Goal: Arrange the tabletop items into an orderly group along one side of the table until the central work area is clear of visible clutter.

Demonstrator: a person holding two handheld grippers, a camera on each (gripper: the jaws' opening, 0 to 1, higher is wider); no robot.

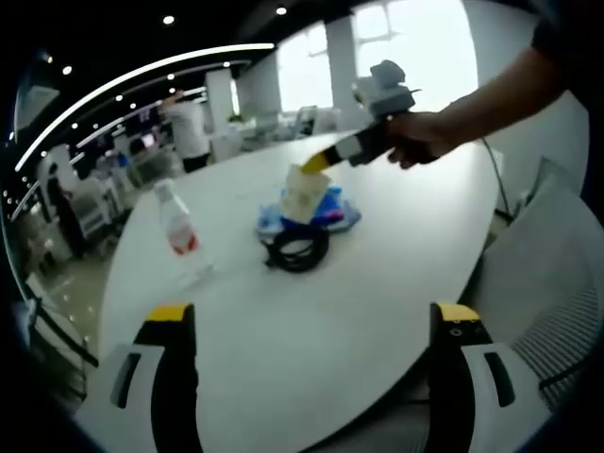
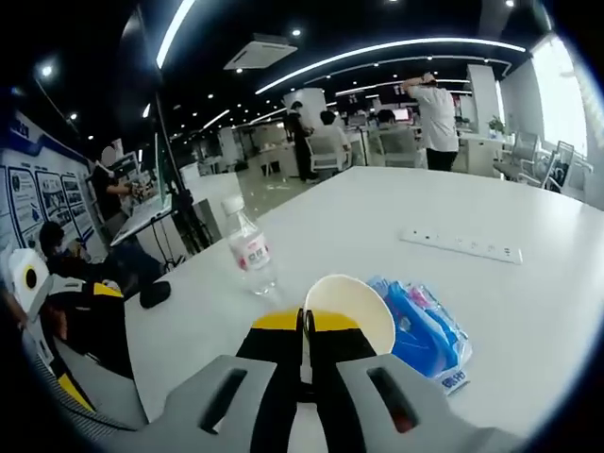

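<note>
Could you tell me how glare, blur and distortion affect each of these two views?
Left gripper view: windows blow out white behind the right gripper, the table edge bows, the water bottle looks soft. Right gripper view: ceiling strips curve, the paper cup is sharp.

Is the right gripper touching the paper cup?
Touching. In the right gripper view the right gripper has its jaws pinched together on the rim of the paper cup, with the cup wall between them.

Matt white table, clear plastic bottle, glossy blue plastic packet.
</note>
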